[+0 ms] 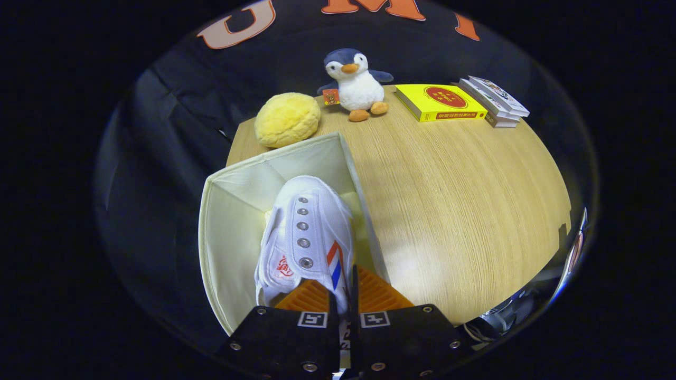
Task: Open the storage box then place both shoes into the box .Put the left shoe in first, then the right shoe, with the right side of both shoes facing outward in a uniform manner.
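Between the fingers of the hand-held gripper sits the heel end of a white canvas shoe, pinched from both sides with the fingers drawn close together on it. That shoe has a row of metal eyelets down its top, a red and blue stripe on the side toward the right finger, and a red mark on its other side. It points away from the fingers and hangs over the open mouth of a cream fabric storage box, which stands on the left part of the wooden worktop; something pale yellow shows inside the box beside the shoe. Beyond the box lies a round yellow plush cushion, touching its far rim. Farther back stand a penguin soft toy, a yellow book and a small stack of books.
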The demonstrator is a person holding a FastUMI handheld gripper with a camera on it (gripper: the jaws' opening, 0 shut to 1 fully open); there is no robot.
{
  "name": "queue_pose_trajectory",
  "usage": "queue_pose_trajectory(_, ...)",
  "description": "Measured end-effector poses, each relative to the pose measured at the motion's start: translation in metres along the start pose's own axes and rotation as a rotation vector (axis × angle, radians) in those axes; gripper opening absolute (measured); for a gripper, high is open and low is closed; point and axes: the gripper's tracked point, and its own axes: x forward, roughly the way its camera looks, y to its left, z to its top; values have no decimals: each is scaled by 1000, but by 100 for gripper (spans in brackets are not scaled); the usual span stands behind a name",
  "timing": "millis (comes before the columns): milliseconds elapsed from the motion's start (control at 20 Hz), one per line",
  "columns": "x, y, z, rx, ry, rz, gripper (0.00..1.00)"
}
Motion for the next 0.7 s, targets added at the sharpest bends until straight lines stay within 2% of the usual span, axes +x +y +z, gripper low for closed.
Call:
queue_pose_trajectory(300, 4, 3, -5, 27, 12, -12, 15)
queue_pose_trajectory(500, -4, 6, 1, 15, 15, 45, 17)
queue_pose_trajectory(600, -13, 9, 7, 12, 2, 101, 17)
queue_pose_trajectory(700, -25, 15, 18, 8, -16, 180, 20)
